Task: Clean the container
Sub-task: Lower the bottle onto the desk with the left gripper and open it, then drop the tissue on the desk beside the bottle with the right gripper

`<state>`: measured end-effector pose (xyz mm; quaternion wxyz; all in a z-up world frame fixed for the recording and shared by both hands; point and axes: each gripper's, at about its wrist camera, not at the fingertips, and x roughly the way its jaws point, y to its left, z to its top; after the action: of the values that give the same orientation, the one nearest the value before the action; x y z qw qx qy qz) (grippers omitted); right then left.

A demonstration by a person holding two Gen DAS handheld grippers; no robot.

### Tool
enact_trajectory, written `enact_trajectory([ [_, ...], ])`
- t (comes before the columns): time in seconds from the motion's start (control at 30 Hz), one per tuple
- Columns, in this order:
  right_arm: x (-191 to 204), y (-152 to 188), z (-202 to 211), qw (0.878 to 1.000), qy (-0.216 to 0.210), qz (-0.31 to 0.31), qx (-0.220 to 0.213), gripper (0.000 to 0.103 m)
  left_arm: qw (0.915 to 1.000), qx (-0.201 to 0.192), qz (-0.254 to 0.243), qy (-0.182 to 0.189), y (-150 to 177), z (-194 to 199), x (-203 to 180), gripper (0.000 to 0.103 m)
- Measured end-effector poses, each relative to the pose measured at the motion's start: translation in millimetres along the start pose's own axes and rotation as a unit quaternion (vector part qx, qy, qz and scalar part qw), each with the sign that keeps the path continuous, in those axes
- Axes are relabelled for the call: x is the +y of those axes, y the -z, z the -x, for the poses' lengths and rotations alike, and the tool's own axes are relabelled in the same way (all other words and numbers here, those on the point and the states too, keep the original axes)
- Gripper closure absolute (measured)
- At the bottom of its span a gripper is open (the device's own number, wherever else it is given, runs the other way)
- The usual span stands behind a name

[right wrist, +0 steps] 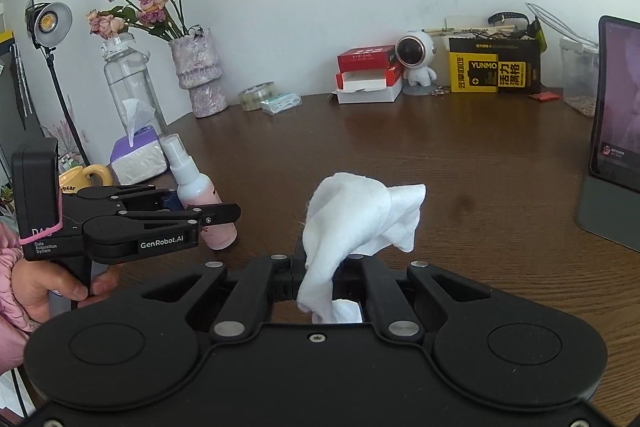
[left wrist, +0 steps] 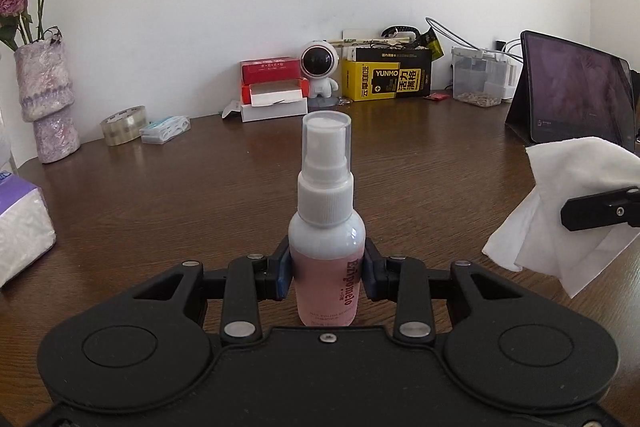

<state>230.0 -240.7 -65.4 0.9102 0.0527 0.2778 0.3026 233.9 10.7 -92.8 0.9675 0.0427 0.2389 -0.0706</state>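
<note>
A small spray bottle (left wrist: pixel 326 227) with pink liquid, a white pump head and a clear cap stands upright between the fingers of my left gripper (left wrist: pixel 326 267), which is shut on its body. In the right wrist view the same bottle (right wrist: pixel 200 191) shows at the left, held in the left gripper (right wrist: pixel 192 207) by a person's hand (right wrist: pixel 48 287). My right gripper (right wrist: pixel 320 277) is shut on a crumpled white cloth (right wrist: pixel 356 223), which bunches up over its fingers. That cloth (left wrist: pixel 568 207) hangs at the right edge of the left wrist view, apart from the bottle.
On the brown wooden table (left wrist: pixel 220 195) a tablet (left wrist: pixel 576 91) stands at the right. Along the back wall sit a yellow-black box (left wrist: pixel 386 75), an astronaut figure (left wrist: pixel 318 69), red-white boxes (left wrist: pixel 272 87), a tape roll (left wrist: pixel 122 125) and a vase (left wrist: pixel 46 103). A tissue pack (left wrist: pixel 22 227) lies left.
</note>
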Motion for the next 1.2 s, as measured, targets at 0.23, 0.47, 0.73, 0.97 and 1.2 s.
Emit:
enact_trajectory([
  [0.23,-1.2,3.2,-9.8,1.000,0.010,-0.002,0.009,0.096,1.0000,0.005,-0.001,-0.003,-0.4,-0.2,-5.2,0.060],
  [0.47,-1.2,7.1,-26.6,0.999,0.026,-0.004,0.027,0.095,0.9997,-0.019,-0.005,-0.011,0.4,21.6,-6.9,0.014],
  [0.73,5.4,7.9,-23.5,0.999,0.047,0.004,0.005,0.002,0.9976,-0.066,0.001,-0.020,-1.1,78.3,-7.8,0.000],
  [0.97,34.0,8.6,45.6,0.995,0.073,0.008,-0.064,0.000,0.9965,-0.081,0.010,-0.018,5.8,140.6,-15.9,0.000],
  [1.2,72.5,44.6,85.1,0.994,0.099,-0.010,-0.053,0.000,0.9970,-0.061,0.047,0.009,27.4,182.7,-25.2,0.000],
])
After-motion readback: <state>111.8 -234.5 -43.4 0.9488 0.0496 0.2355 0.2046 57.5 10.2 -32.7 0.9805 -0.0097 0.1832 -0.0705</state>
